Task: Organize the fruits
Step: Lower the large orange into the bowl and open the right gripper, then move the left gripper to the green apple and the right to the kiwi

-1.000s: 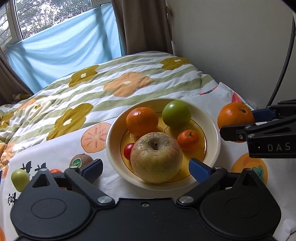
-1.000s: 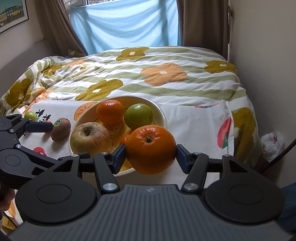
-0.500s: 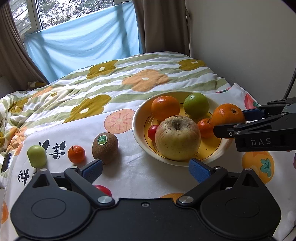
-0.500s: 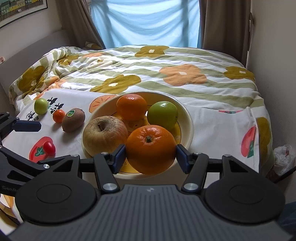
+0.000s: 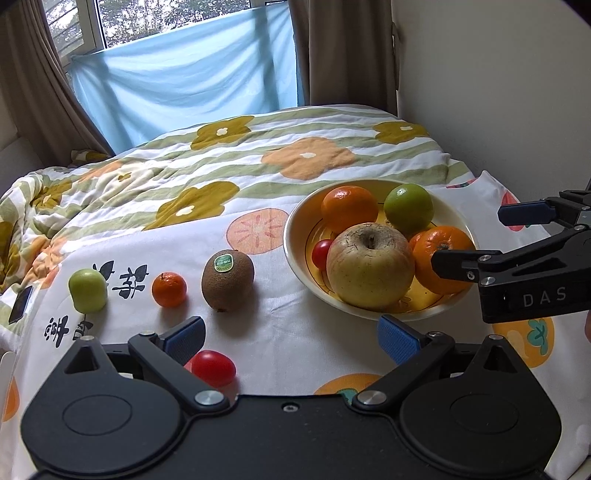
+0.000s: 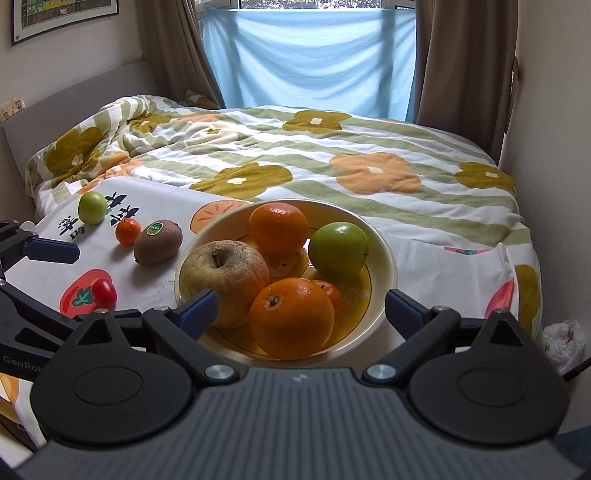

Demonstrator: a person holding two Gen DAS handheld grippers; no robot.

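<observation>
The right gripper's [image 6: 299,308] fingers [image 6: 404,308] have just sprung apart, leaving the orange [image 6: 291,317] loose between them in the bowl's [image 6: 384,254] near edge. The left gripper [image 5: 291,338] also stands open and empty, nearer the loose fruit: a cherry tomato [image 5: 213,368] by its left finger, then the kiwi [image 5: 227,280], lying tilted, farther ahead.

I am working in a home bedroom: a bed [image 6: 369,155] wearing a flowered quilt [image 6: 373,177], curtains [image 6: 461,55] hanging beside the window [image 5: 166,18], a framed picture [image 6: 62,14] on the wall.
</observation>
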